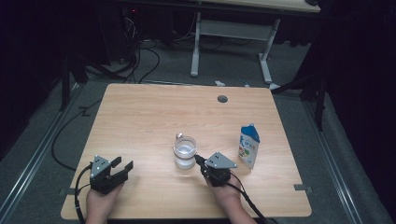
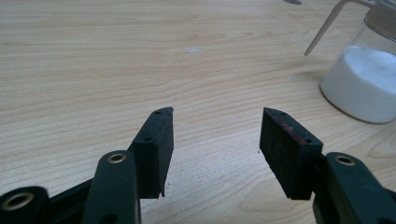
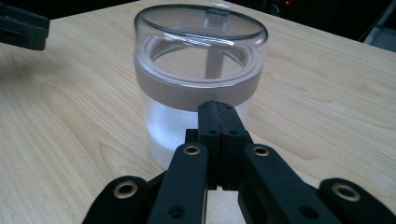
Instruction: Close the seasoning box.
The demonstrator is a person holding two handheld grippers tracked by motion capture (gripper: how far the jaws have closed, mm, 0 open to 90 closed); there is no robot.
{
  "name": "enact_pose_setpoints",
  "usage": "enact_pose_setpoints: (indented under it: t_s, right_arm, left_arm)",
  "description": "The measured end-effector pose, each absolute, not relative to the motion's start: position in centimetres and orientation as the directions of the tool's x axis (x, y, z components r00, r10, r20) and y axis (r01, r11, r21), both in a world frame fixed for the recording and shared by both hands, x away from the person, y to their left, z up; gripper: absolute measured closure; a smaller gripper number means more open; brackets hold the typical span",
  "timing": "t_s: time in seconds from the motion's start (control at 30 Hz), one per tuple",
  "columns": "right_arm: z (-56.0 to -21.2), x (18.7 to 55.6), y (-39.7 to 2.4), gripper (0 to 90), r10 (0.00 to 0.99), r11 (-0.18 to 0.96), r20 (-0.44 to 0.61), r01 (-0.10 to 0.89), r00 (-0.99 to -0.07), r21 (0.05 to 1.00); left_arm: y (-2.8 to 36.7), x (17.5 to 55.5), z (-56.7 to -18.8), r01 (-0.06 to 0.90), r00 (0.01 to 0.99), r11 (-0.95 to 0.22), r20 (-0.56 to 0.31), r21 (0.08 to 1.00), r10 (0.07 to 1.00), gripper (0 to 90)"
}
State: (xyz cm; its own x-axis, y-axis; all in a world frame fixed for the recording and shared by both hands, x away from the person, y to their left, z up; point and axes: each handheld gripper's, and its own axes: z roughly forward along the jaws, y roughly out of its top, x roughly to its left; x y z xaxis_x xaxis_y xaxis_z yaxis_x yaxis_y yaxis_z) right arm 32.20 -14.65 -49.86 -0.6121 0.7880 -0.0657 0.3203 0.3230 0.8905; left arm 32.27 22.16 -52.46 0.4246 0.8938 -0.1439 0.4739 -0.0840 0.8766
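A clear glass jar (image 1: 185, 151) with a transparent lid and white powder in its lower part stands near the middle of the wooden table (image 1: 154, 116). My right gripper (image 1: 199, 161) lies just right of it, jaws pressed together with nothing between them. In the right gripper view the shut tips (image 3: 217, 109) point at the jar (image 3: 201, 74) and stand close in front of its wall. My left gripper (image 1: 122, 163) rests at the front left, open and empty. Its pads (image 2: 159, 135) stand wide apart over bare wood, with the jar (image 2: 364, 84) off to the right.
A blue and white carton (image 1: 249, 145) stands upright to the right of the right gripper. A round cable hole (image 1: 222, 99) sits near the table's far edge. Behind the table are a white desk frame (image 1: 231, 32) and cables (image 1: 140, 56) on the grey floor.
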Motion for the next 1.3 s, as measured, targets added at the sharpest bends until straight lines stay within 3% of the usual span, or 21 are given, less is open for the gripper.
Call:
enact_pose_setpoints:
  t_s: [0.8,1.3]
  right_arm:
    - [-49.9,32.4,-10.5,89.8,0.724,0.357,-0.073,0.282,-0.686,0.890]
    - [-49.8,33.7,-12.0,89.5,0.776,0.333,-0.063,0.323,-0.628,0.886]
  left_arm:
    - [22.6,32.2,-52.3,0.471,0.422,-0.072,-0.153,0.879,0.894,44.8]
    - [22.5,32.2,-52.4,0.473,0.424,-0.076,-0.152,0.878,0.893,44.8]
